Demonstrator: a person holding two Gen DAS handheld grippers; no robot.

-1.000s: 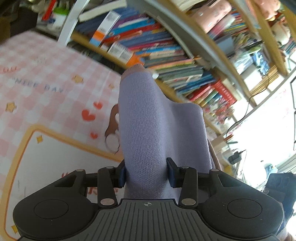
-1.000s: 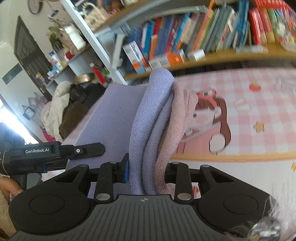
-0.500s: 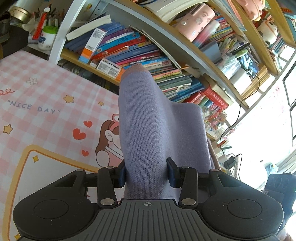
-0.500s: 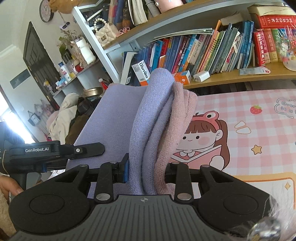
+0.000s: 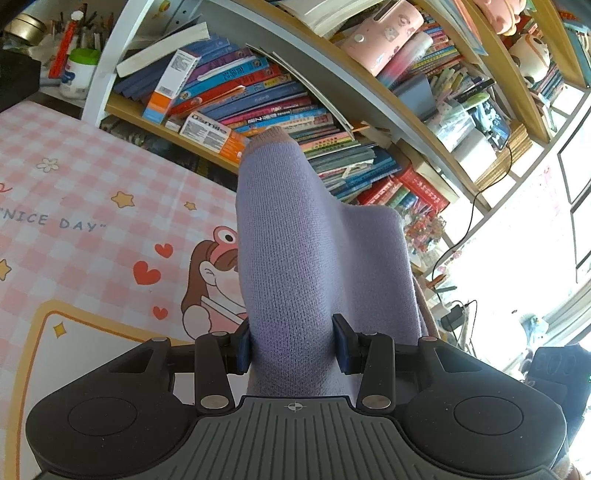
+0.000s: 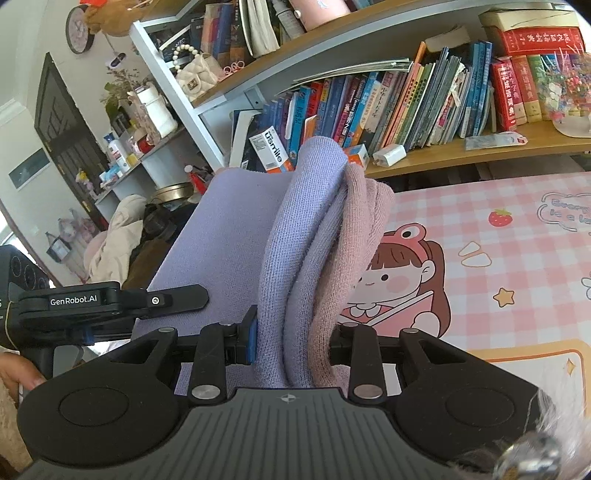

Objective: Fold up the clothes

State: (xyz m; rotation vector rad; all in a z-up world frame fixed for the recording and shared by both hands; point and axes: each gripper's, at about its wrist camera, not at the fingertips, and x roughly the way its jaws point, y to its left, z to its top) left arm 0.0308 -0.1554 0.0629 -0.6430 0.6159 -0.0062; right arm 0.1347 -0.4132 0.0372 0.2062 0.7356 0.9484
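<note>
Both tongs point(image 5: 293, 347) point(image 6: 291, 339) clamping lilac knit garment point(image 5: 314, 266)

Grippers: two, the left gripper point(image 5: 291, 345) and the right gripper point(image 6: 291, 338), each clamped on knit fabric
Garments: one lilac knitted garment point(image 5: 303, 258) with a pink inner layer point(image 6: 354, 258)
Table mats: one pink checked mat point(image 6: 498, 236)
Cartoon girls on mat: one point(image 6: 399, 280)
Wall clocks: one, far left point(image 6: 79, 27)
White handbags: one, far shelf point(image 6: 195, 75)

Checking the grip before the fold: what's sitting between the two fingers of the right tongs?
In the right wrist view, the right tongs pinch bunched knit: lavender sweater layers plus its pink trim. Nothing else shows between them.
</note>
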